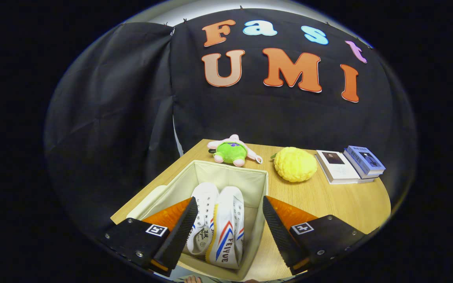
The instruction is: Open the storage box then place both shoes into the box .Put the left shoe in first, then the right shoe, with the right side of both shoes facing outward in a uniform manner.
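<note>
A pale wood-grain bench [328,200] stands against the booth's black cloth wall [132,118], which hangs in folds behind it and along its left side. The bench's left edge runs close beside the open beige fabric storage box [230,173], which sits at the near left of the bench; its lid is off, and a pale panel [148,202] lies just against the box's left wall. Inside the box lie two white canvas shoes [216,220] side by side, toes toward the far wall, the right-hand one showing red and blue stripes on its side.

The tongs [226,232] stand wide, gripping nothing; their two black ribbed fingers [179,236] with orange backs hover over the near end of the box, one at each side of the shoes.

Bare bench lies to the right of the box and between the box and the far things. Along the far edge there are one green and pink plush toy [232,152], one yellow knobbly plush fruit [295,164] and two books [348,165], the blue one resting on the white one at far right.
</note>
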Available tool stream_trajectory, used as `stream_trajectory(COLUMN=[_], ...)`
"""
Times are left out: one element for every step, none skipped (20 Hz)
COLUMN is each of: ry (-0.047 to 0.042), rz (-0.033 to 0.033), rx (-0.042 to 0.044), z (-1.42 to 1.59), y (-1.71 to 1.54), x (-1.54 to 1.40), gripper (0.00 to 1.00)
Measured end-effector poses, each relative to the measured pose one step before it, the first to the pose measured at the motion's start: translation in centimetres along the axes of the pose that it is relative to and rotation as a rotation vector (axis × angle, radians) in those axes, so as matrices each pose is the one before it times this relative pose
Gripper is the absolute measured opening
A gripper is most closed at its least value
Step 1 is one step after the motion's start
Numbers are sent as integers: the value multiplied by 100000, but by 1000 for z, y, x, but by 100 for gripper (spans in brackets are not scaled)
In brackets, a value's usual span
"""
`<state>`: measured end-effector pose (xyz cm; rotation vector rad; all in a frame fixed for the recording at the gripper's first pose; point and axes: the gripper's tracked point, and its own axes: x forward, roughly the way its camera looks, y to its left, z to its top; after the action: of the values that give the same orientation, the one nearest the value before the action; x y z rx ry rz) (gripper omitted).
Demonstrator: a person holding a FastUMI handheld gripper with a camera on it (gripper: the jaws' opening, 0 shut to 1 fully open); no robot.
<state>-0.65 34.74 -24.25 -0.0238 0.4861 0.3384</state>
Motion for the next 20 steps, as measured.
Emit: stream_trajectory(ry=[-983, -651, -1374, -1928, -2431, -2407, -2204, -2522, -2278, -2049, -2186, -2009, -2153, -2470, -2512, -2081, -1728, -1502, -1383, -1370], rz=[178, -676, -860, -775, -732, -937, -1145, -1385, -1492, -1693, -1350, -1030, -1495, -1791, -1732, -1226, -792, -983, -1655, -2074], rx=[383, -301, -317, 132, 484, 474, 137, 55, -400, -357, -77, 221, -257, -599, -210, 623, 1382, 1215, 894, 326], z=[510, 499, 703, 807, 835, 1059, 950, 1069, 1041, 1027, 942, 985, 936, 925, 686, 501, 535, 472, 253, 275], y=[-446, -861, -944, -1041, -1229, -1322, -1488, -1658, -1679, -1834, -1672, -1654, -1717, -1846, -1718, -1553, -1378, -1498, -1671, -1727], x=[-378, -498, -526, -577, -640, -751, -741, -870, -880, -941, -808, -857, -911, -896, -853, -878, -679, -643, -657, -562], gripper=[98, 98, 98, 98, 99, 99, 98, 98, 99, 99, 99, 98, 99, 99, 98, 98, 98, 98, 98, 98])
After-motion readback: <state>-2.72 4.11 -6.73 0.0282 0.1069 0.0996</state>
